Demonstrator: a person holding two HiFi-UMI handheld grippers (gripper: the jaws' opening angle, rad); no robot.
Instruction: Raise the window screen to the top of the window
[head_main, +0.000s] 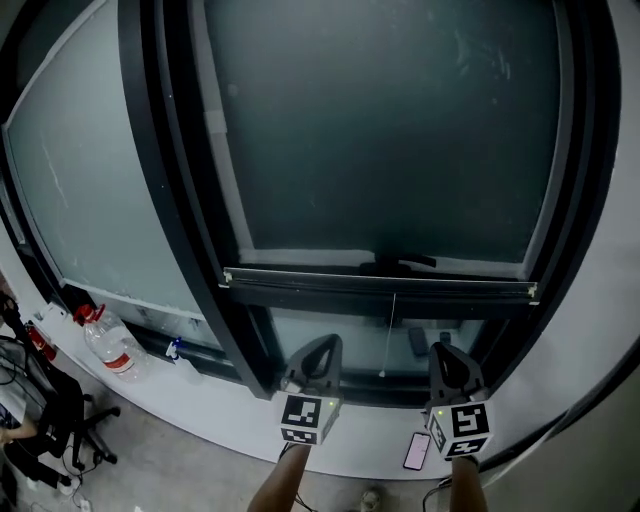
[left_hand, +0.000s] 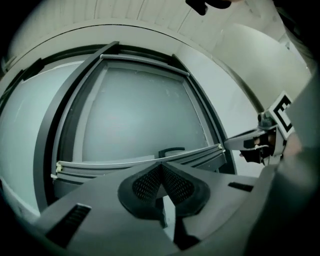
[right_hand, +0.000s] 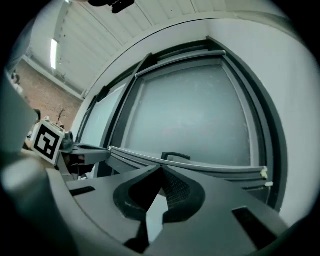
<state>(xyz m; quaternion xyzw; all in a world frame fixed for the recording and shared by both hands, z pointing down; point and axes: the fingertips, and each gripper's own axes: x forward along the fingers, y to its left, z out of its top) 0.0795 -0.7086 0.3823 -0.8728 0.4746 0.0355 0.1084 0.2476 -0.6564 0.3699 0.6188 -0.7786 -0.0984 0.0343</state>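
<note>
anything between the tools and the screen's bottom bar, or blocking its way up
Nothing visible. The left tool and right tool sit below the bar with open air between; only a thin cord hangs there. The frame above looks clear.

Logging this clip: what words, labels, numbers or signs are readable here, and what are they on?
None readable.
Cubes on the left gripper and right gripper: black-and-white square marker patterns, no letters.
On the clear plastic bottle with red cap: any label too small to read.
</note>
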